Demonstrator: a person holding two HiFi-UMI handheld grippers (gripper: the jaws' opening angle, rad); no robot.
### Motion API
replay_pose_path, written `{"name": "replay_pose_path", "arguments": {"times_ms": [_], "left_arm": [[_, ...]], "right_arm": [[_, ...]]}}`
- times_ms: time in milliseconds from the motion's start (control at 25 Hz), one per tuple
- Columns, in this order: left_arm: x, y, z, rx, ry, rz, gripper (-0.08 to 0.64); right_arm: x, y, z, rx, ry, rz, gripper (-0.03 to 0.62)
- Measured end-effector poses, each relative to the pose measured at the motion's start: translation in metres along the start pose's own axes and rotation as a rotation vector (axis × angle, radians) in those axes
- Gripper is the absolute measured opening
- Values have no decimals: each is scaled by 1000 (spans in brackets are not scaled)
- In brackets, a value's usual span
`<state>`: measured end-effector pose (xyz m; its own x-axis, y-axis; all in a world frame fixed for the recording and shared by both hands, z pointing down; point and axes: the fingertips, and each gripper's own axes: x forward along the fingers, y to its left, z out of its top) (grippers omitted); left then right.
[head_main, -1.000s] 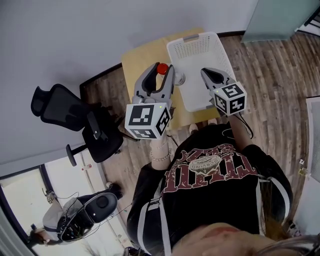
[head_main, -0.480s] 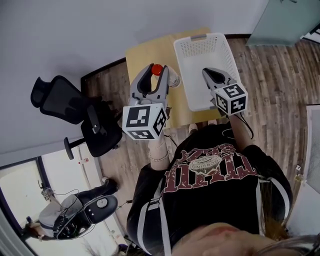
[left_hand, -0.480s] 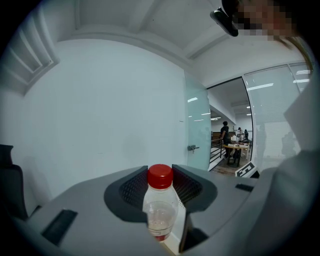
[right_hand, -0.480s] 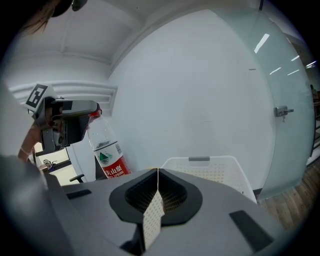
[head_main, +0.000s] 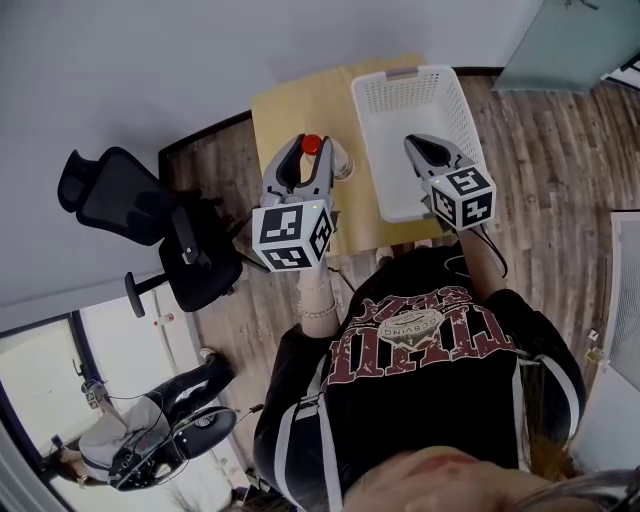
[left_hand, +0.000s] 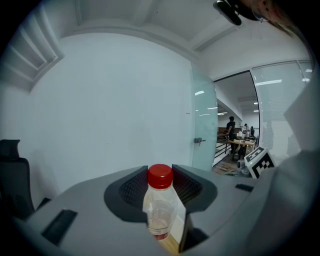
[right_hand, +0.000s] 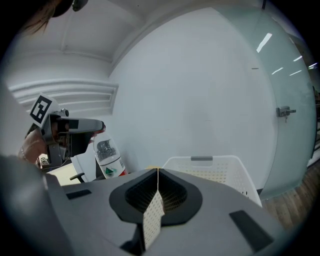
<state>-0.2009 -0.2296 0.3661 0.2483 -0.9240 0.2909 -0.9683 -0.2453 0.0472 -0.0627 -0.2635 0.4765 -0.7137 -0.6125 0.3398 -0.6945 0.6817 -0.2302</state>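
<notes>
My left gripper is shut on a clear plastic bottle with a red cap, held in the air over the pale wooden table. In the left gripper view the bottle stands between the jaws with its cap uppermost. From the right gripper view the bottle leans, with the left gripper clamped near its top. My right gripper is over the white perforated basket. Its jaws are shut on a thin perforated basket wall seen edge-on. The basket reaches ahead.
A black office chair stands left of the table on the wooden floor. A second dark seat with cables lies at the lower left. A white wall and a glass door are ahead, with people far beyond.
My left gripper has shifted slightly and tipped; from the right gripper view the bottle now sits lower and leans more. The right gripper and basket have stayed put.
</notes>
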Motion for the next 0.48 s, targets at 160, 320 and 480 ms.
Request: {"name": "replay_pose_path", "arguments": {"times_ms": [160, 320, 480], "left_arm": [[7, 3, -18, -16, 32, -5, 195], [13, 6, -34, -29, 55, -4, 195], [24, 8, -50, -39, 78, -2, 195]], "right_arm": [[-1, -3, -1, 5, -3, -11, 18], [-3, -4, -2, 9, -3, -21, 18], [-6, -11, -3, 11, 2, -34, 18]]}}
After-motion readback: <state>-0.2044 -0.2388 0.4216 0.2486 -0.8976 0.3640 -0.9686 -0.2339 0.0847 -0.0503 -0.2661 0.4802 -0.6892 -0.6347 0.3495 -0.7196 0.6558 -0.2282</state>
